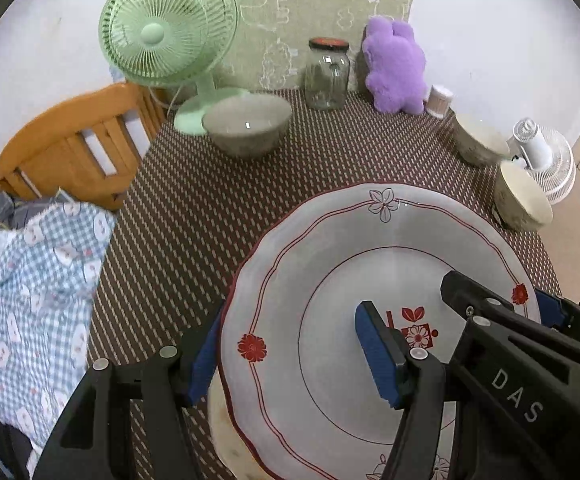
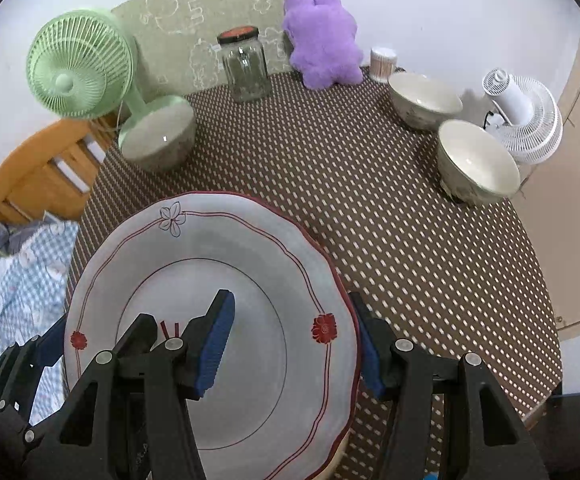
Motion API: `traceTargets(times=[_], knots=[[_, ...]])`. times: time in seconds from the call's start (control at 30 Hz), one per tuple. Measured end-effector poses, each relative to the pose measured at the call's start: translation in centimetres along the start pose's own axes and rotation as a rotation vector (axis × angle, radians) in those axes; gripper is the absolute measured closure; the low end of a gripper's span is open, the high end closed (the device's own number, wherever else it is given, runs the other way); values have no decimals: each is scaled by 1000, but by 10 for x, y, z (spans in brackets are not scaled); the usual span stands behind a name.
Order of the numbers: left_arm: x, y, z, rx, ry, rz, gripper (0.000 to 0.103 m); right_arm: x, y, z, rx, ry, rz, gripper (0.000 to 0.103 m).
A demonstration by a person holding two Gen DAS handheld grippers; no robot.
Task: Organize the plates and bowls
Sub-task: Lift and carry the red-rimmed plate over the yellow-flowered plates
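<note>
A large white plate (image 1: pixel 330 264) with red trim and flower prints is held between both grippers above the brown patterned table; it also shows in the right wrist view (image 2: pixel 210 256). My left gripper (image 1: pixel 290 356) straddles its left rim, one pad over the plate and one outside. My right gripper (image 2: pixel 294 340) straddles its right rim the same way. Another plate's pale edge (image 1: pixel 220 432) shows underneath. Three grey bowls stand on the table: one by the green fan (image 2: pixel 158 136) and two at the right (image 2: pixel 424 98), (image 2: pixel 478 162).
A green fan (image 2: pixel 76 64), a glass jar (image 2: pixel 246 66), a purple plush toy (image 2: pixel 322 38) and a small cup (image 2: pixel 382 64) line the back. A white fan (image 2: pixel 526 116) stands at the right edge. An orange chair (image 1: pixel 70 140) and checked cloth (image 1: pixel 30 300) lie at the left.
</note>
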State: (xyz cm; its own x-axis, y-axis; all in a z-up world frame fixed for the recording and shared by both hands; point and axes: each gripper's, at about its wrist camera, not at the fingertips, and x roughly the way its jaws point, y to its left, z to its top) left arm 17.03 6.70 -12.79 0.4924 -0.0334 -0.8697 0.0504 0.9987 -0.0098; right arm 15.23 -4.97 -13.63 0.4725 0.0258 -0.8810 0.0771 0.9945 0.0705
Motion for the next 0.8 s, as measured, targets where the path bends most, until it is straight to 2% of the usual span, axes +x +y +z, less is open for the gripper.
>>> traceTargets(times=[0.37,0.8], knots=[[12,-24,-44,-17,70,-14,38,12,-31,-44,-29,79,-26,43],[26,-19,-62,-40,103,-12,37,30,-31,-60,-52,120,-30,43]])
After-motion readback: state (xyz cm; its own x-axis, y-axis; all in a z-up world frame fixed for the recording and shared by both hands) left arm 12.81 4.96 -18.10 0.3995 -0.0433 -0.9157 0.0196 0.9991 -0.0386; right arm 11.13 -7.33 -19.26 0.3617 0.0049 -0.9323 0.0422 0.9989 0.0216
